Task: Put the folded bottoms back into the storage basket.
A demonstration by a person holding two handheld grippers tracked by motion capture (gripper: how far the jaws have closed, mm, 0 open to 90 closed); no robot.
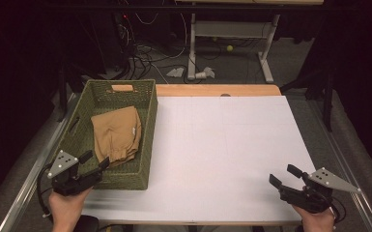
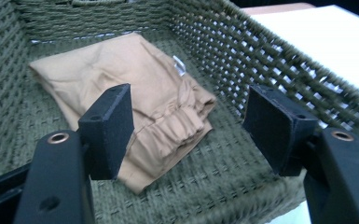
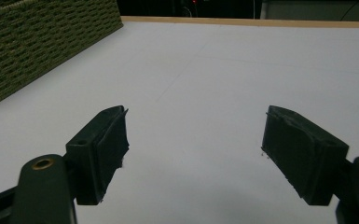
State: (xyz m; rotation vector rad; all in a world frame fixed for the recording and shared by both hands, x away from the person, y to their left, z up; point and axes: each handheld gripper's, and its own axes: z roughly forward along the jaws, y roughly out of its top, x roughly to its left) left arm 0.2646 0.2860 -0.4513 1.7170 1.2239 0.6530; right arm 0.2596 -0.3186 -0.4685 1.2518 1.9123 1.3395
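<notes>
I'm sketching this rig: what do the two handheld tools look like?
Both the left tool and the right tool are black, with two blocky, flat-faced jaws. Each carries a grey three-cornered plate with small white dots on top. A black cable trails from the left one.

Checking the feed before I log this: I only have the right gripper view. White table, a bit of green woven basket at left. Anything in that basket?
Observer: Yes. A folded tan garment lies flat on the floor of the green woven basket.
Operator: Where's the left gripper?
Observer: The left gripper sits over the basket's near end, jaws open, pointed at the garment's gathered edge and holding nothing.
Operator: Any tag on the cloth?
Observer: A small white label shows in the left gripper view, on the side of the garment towards the basket's right wall.
Operator: And my gripper on the table?
Observer: The right gripper is open above the near right part of the white table.
</notes>
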